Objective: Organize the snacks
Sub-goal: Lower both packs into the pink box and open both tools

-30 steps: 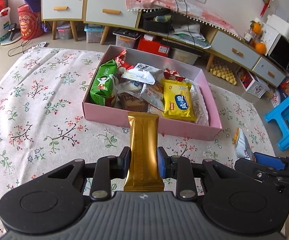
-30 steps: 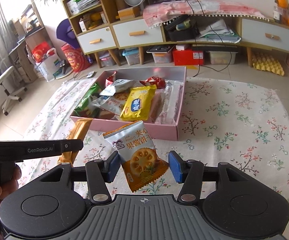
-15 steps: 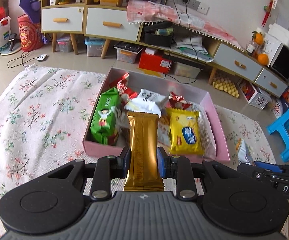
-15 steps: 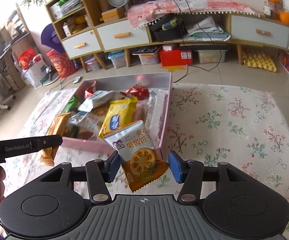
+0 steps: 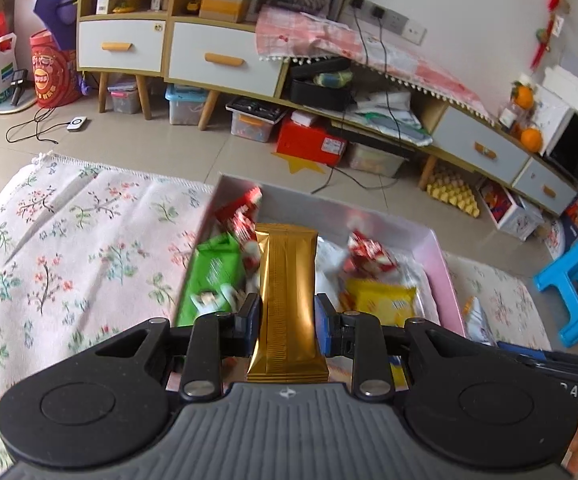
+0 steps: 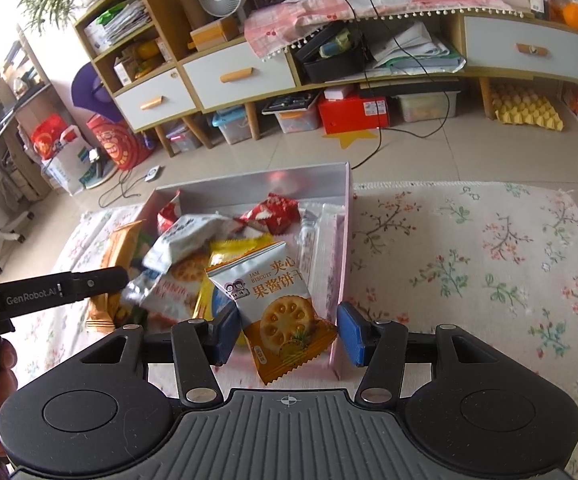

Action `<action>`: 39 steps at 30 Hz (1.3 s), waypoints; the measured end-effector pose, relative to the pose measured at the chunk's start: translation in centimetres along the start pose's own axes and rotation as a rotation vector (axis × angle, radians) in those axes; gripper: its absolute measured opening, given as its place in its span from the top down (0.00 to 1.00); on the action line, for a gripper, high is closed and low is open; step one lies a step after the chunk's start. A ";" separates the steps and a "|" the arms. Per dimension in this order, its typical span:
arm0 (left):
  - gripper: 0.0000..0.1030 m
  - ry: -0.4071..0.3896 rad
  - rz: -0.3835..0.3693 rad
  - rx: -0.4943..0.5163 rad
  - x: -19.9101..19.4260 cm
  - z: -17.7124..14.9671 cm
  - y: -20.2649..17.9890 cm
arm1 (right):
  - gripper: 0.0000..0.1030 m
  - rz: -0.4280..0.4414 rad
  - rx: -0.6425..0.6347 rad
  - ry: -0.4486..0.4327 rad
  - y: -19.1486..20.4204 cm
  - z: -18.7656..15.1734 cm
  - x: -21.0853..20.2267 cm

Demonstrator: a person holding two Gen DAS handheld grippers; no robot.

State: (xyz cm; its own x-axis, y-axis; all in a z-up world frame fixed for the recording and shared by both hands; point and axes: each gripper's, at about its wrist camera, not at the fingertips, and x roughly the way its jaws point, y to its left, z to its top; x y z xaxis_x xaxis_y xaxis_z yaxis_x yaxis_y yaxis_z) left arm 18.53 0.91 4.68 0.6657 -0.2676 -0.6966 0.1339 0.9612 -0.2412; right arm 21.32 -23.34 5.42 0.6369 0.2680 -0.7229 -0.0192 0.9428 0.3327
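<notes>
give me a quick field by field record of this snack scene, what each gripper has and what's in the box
left gripper: shut on gold bar packet
right gripper: holds jam biscuit packet
pink box: on floral cloth, open
in box: green packet, yellow packet, red wrappers
carried packets: both above box

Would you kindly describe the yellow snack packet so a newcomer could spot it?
Find the pink box on the floral cloth. Among its snacks, the yellow packet lies flat toward the near right side, the only plain yellow wrapper with a blue label.
</notes>
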 end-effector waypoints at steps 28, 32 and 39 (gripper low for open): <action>0.63 0.012 -0.026 -0.027 0.9 0.6 1.6 | 0.46 0.084 0.221 -0.055 -1.1 0.8 2.6; 0.72 0.013 -0.024 -0.033 0.8 0.6 1.6 | 0.46 0.099 0.220 -0.039 -1.0 0.7 2.7; 0.79 0.002 -0.038 -0.007 0.6 0.5 1.1 | 0.46 0.122 0.207 -0.038 -0.3 0.5 2.4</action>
State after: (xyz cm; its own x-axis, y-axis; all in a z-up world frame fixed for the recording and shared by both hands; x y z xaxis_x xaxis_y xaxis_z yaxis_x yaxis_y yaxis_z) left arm 19.45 1.80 4.35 0.6586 -0.3043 -0.6882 0.1541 0.9497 -0.2725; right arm 23.29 -23.05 3.89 0.6683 0.3658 -0.6477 0.0582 0.8423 0.5358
